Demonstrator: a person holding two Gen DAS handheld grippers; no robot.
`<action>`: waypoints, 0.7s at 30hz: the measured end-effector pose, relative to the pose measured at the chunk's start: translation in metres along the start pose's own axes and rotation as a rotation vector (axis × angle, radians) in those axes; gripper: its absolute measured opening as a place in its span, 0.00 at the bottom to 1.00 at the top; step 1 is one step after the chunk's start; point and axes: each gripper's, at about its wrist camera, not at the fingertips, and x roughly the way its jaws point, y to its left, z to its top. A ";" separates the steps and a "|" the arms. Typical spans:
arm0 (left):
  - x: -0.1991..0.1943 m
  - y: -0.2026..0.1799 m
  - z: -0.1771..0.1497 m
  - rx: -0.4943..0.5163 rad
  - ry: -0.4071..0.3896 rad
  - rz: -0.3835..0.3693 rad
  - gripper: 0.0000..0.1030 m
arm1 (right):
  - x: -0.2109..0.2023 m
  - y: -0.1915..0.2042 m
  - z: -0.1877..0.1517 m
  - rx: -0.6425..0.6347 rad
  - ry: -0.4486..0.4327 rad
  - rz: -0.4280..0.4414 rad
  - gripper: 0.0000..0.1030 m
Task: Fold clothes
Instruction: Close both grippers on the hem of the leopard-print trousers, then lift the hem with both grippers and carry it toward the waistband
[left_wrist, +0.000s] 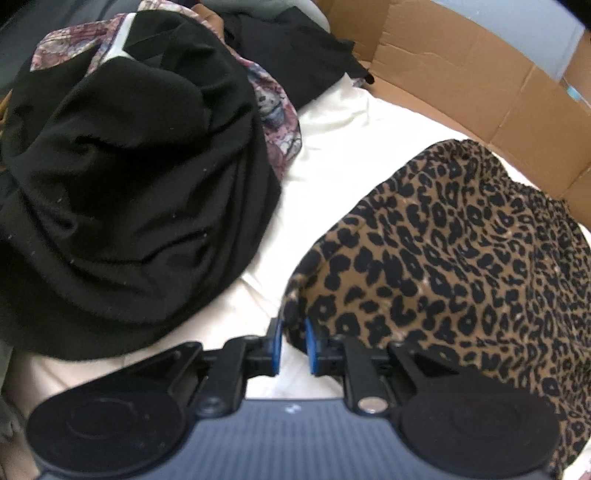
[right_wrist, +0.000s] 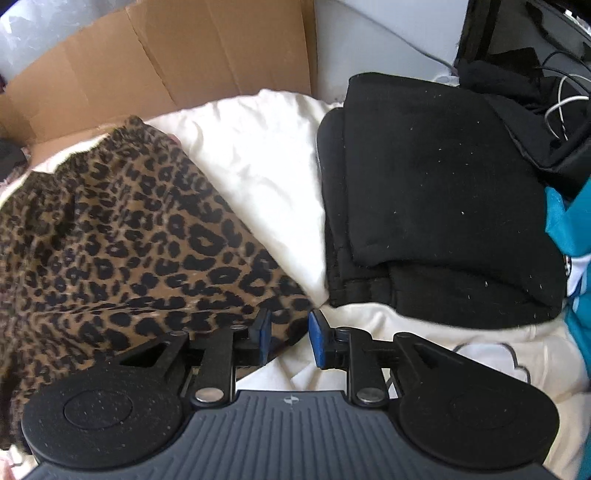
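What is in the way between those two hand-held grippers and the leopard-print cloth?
Nothing visible. The left hand-held gripper has the leopard-print cloth's near corner right between its slightly parted blue pads. The right hand-held gripper sits over the cloth's other near corner, jaws apart, with only white bedding around.

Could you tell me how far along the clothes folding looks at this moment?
Done: a black garment lies folded flat on the white sheet. In hand: the leopard-print garment lies spread flat, its near edge between the slightly parted pads of the left gripper and right gripper. Left: the crumpled black garment and the floral one beneath it.
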 end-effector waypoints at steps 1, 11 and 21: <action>-0.004 0.000 -0.001 -0.009 -0.001 -0.008 0.14 | -0.005 0.000 -0.002 0.013 -0.003 0.013 0.24; -0.018 -0.021 -0.004 -0.139 0.022 -0.122 0.17 | -0.016 0.028 -0.023 0.047 0.018 0.132 0.25; -0.004 -0.055 -0.028 -0.130 0.131 -0.214 0.22 | -0.008 0.046 -0.043 0.132 0.084 0.284 0.26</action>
